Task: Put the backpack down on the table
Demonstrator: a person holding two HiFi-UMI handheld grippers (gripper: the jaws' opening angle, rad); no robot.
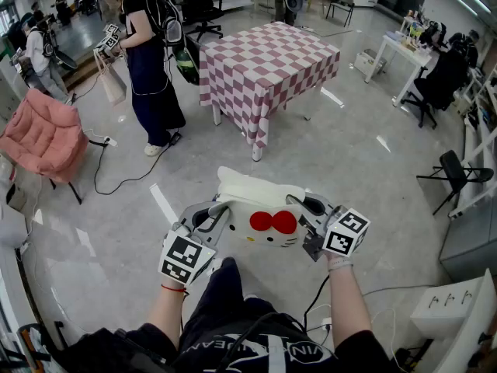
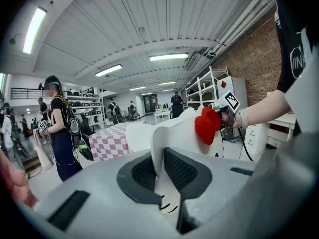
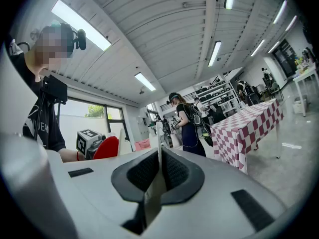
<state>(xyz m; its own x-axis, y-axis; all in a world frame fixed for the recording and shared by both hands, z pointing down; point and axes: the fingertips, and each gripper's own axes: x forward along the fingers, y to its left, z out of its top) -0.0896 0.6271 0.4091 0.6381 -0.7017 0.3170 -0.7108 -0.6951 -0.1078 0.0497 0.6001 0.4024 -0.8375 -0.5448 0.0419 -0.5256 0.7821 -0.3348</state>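
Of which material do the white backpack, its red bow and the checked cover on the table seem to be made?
The backpack is probably faux leather or vinyl: its white surface is smooth and it keeps its shape. The red bow looks matte and padded, perhaps foam or plush; I cannot tell which. The table cover seems to be woven cloth, since it hangs in soft folds at the corners.

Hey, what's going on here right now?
A person holds a white backpack with a red bow between two hand-held tools. The left tool and the right tool are each clamped on an edge of it. It hangs above the floor; the checkered table stands ahead, apart from it.
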